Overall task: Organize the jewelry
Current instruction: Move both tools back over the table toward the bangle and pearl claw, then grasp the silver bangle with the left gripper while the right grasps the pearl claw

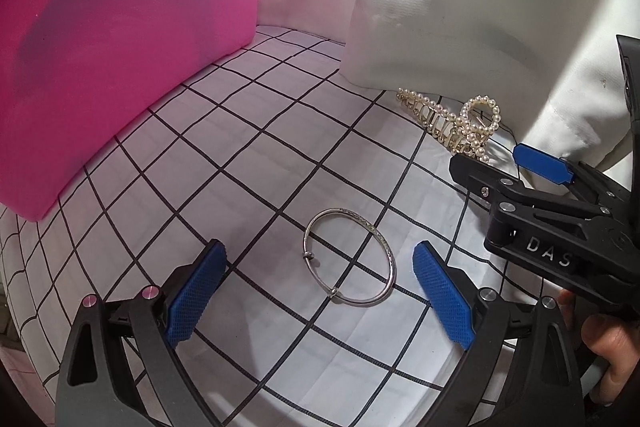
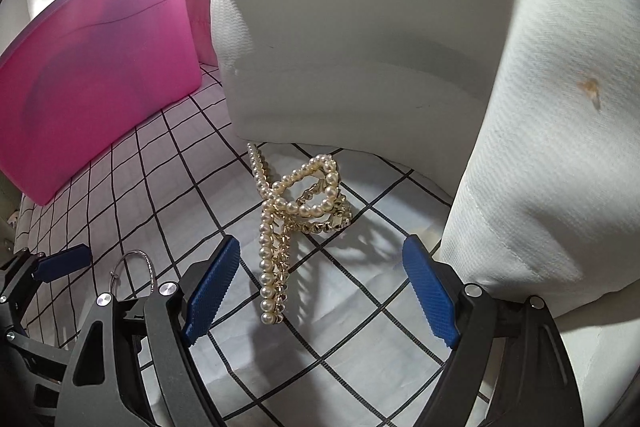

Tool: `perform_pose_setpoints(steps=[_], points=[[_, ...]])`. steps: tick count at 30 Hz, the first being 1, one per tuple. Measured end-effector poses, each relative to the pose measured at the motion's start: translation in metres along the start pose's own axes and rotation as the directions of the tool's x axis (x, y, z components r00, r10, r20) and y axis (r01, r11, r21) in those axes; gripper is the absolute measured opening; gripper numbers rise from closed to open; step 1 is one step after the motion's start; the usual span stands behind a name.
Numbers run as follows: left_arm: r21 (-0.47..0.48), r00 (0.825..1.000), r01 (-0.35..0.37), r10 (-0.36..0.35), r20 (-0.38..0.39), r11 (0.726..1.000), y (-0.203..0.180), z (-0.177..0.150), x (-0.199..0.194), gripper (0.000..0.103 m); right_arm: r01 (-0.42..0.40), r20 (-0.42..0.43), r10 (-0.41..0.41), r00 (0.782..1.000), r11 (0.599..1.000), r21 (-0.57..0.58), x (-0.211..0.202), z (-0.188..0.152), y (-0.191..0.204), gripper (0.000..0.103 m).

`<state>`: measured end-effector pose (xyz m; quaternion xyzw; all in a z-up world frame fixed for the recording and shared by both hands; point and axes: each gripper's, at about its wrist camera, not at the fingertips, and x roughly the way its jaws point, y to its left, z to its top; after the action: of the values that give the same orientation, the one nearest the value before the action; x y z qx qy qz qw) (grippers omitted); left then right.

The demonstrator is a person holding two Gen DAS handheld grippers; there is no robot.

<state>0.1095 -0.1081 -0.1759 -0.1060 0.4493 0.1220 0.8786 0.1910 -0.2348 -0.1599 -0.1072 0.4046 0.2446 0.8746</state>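
Note:
A silver bangle [image 1: 349,257] lies flat on the white grid-patterned cloth [image 1: 248,131], between the open blue fingers of my left gripper [image 1: 320,267], which is empty and not touching it. A pearl and gold hair claw [image 2: 298,211] lies on the cloth at the foot of a white fabric object. My right gripper [image 2: 322,275] is open and empty, its fingers on either side of the claw's near end. The claw also shows in the left wrist view [image 1: 452,125], just beyond the right gripper [image 1: 504,163]. The bangle shows partly in the right wrist view [image 2: 134,271].
A pink plastic bin [image 1: 120,47] stands at the left on the cloth. A large white fabric object [image 2: 360,27] stands behind the claw, with another white fabric fold [image 2: 540,147] at the right. A hand [image 1: 608,339] holds the right gripper.

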Motion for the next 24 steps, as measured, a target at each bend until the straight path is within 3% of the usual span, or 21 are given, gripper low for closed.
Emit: perform_pose_setpoints(steps=[14, 19, 24], points=[[0.010, 0.997, -0.073, 0.073, 0.022, 0.997, -0.011, 0.006, 0.013, 0.097, 0.075, -0.052, -0.076, 0.996, 0.997, -0.032, 0.014, 0.007, 0.003, 0.080], [-0.001, 0.997, -0.074, 0.074, 0.027, 0.997, -0.010, 0.005, 0.011, 0.097, 0.087, -0.082, -0.087, 0.993, 0.996, -0.003, 0.022, 0.012, 0.000, 0.094], [-0.008, 0.997, -0.075, 0.075, 0.030, 0.997, -0.009, 0.004, 0.009, 0.094, 0.097, -0.083, -0.097, 0.992, 0.995, 0.001, 0.026, 0.015, 0.002, 0.094]])
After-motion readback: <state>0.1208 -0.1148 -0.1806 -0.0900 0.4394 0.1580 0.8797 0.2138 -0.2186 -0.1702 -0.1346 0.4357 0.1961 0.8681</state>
